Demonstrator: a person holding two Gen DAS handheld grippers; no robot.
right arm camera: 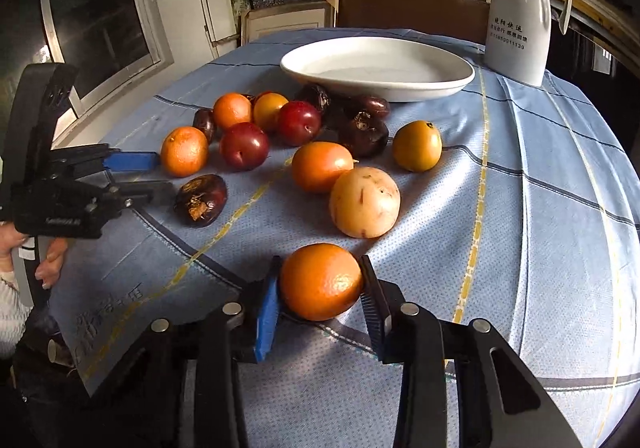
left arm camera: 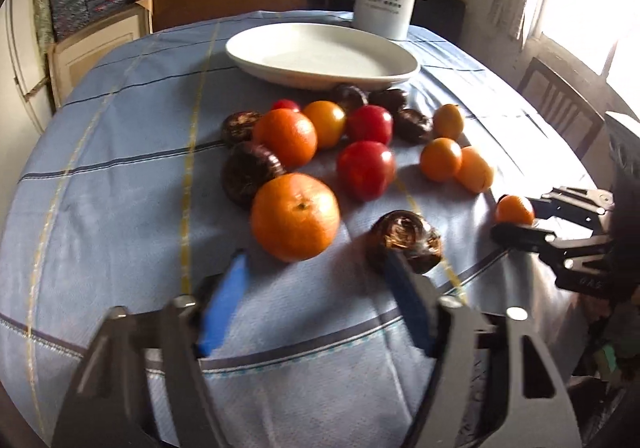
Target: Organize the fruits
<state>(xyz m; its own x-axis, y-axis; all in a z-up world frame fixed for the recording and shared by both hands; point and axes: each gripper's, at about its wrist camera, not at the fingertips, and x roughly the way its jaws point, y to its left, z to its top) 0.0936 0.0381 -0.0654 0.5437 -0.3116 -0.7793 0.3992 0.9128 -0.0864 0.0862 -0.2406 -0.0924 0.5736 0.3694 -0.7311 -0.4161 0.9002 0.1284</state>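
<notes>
Orange (right arm camera: 321,281) – round, glossy, dimpled – clamped between right fingers (right arm camera: 267,312); left fingers (left arm camera: 224,308) released.

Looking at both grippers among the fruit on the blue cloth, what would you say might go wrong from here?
1. The right gripper pinches the small round orange fruit near the table's edge; a slip could send it off the blue checked tablecloth.
2. The left gripper holds nothing; one finger touches the dark brown wrinkled fruit and may nudge it.
3. The white oval dish lies behind the crowded pile; reaching over could scatter it.
</notes>
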